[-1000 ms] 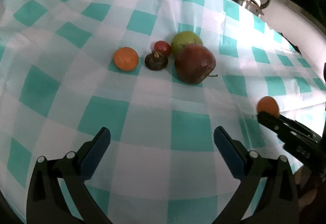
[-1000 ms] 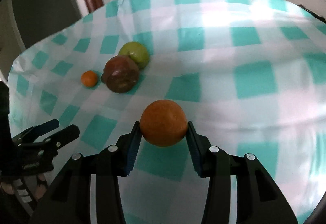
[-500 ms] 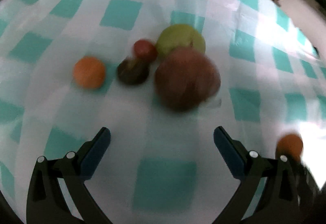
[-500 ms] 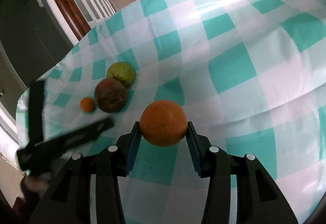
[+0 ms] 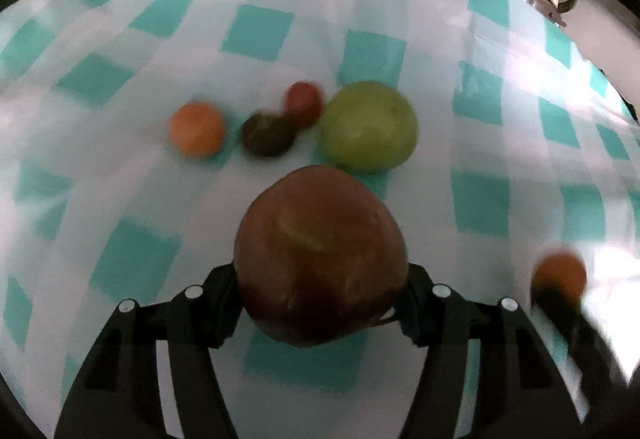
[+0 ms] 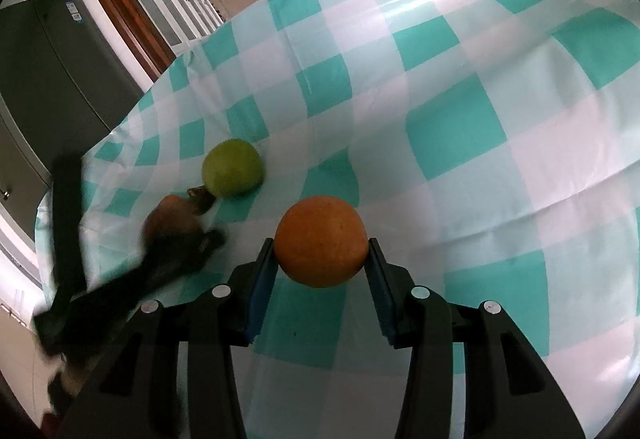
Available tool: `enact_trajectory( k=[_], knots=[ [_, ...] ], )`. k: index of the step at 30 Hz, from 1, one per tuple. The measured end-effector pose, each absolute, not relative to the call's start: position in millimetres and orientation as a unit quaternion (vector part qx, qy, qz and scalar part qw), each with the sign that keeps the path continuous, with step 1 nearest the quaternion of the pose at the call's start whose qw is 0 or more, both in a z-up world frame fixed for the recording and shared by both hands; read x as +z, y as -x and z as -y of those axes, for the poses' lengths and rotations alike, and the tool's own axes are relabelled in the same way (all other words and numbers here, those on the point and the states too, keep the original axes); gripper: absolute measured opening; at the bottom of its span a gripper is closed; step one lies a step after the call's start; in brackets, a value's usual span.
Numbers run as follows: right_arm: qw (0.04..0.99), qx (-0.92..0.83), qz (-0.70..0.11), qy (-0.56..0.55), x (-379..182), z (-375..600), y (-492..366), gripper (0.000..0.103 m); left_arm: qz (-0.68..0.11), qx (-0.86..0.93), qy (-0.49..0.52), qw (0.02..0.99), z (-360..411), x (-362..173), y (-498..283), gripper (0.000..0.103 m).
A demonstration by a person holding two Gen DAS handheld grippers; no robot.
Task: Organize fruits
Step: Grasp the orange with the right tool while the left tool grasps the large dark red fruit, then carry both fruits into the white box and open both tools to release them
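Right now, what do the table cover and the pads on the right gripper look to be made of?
Table cover: thin woven cloth or coated fabric, teal and white checks; it creases and drapes over the edge, with a soft sheen. Pads on the right gripper: blue, matte, probably rubber or foam, pressed against the orange. The frame looks like black hard plastic.

Checked tablecloth (image 5: 260, 31) carries green apple (image 5: 368, 127), small orange (image 5: 196, 135).

We see a tablecloth (image 5: 256, 27) checked teal and white — on it a green apple (image 5: 368, 127), a dark red-brown apple (image 5: 320, 263), small orange fruit (image 5: 196, 135) — and a bright orange (image 6: 321, 241).
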State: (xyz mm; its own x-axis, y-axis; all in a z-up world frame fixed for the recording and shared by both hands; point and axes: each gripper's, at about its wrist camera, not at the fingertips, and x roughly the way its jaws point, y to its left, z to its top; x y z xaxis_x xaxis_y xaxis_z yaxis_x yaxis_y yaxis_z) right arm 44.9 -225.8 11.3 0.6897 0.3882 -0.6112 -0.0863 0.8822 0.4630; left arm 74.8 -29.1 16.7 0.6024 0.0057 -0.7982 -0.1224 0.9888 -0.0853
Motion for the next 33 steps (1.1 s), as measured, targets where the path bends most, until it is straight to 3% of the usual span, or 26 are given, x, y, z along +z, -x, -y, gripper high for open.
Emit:
enact_trajectory(
  k=[15,33],
  knots=[
    [0.899,0.138,-0.377,-0.175,17,216,-40,0.044,-0.418,0.048,0.051,0.906,-44,31,70,0.063],
    [0.881,0.267,-0.389,-0.028,40,62,155,0.044,-0.41,0.066,0.042,0.909,-134,30,240,0.063]
  ],
)
